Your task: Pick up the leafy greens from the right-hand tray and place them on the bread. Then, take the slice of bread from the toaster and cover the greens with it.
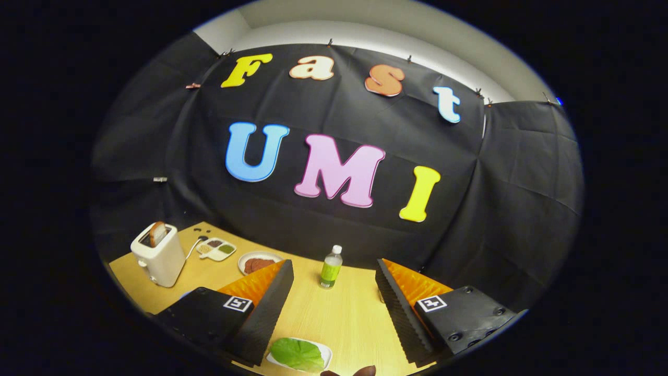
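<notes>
Leafy greens (296, 353): one broad, flat leaf is laid on a white tray (325, 353) at lower centre, low between the fingers of the gripper (334, 308), whose jaws are held wide apart with nothing pinched. It is judged light, limp and easily torn, best nipped gently at a raised edge. Bread slice (157, 233): seen upright in the toaster (159, 258), left of frame.

Greens and toast, as I see them
My leafy greens (296, 353) lie flat, bright green, on a white tray (324, 357) near my gripper (334, 308)'s spread fingers; browned bread slice (157, 233) stands upright in the white toaster (158, 256).
</notes>
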The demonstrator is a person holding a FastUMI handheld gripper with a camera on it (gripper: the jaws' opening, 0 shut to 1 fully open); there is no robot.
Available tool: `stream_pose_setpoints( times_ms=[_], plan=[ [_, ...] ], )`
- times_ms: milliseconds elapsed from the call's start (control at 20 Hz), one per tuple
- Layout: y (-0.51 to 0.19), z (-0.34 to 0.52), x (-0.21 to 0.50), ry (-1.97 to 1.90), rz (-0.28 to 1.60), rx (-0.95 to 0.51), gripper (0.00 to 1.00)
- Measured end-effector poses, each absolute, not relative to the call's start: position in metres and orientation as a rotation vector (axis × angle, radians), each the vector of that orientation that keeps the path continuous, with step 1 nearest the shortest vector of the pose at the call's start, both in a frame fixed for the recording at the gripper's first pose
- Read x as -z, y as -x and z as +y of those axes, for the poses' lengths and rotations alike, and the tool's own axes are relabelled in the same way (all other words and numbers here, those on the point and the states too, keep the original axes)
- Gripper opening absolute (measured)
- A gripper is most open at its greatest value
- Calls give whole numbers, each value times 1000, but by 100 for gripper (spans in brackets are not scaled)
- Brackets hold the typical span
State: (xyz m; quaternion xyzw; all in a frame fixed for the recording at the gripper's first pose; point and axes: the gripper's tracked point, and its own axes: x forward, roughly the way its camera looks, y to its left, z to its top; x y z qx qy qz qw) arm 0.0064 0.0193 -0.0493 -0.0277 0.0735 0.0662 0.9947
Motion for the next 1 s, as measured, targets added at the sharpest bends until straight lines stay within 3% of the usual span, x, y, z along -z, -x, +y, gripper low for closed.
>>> stream_pose_setpoints(
  times_ms=[450, 1000],
  plan=[
    [34, 62, 236, 115, 664, -402, 96],
    [35, 78, 372, 79, 911, -470, 90]
  ],
)
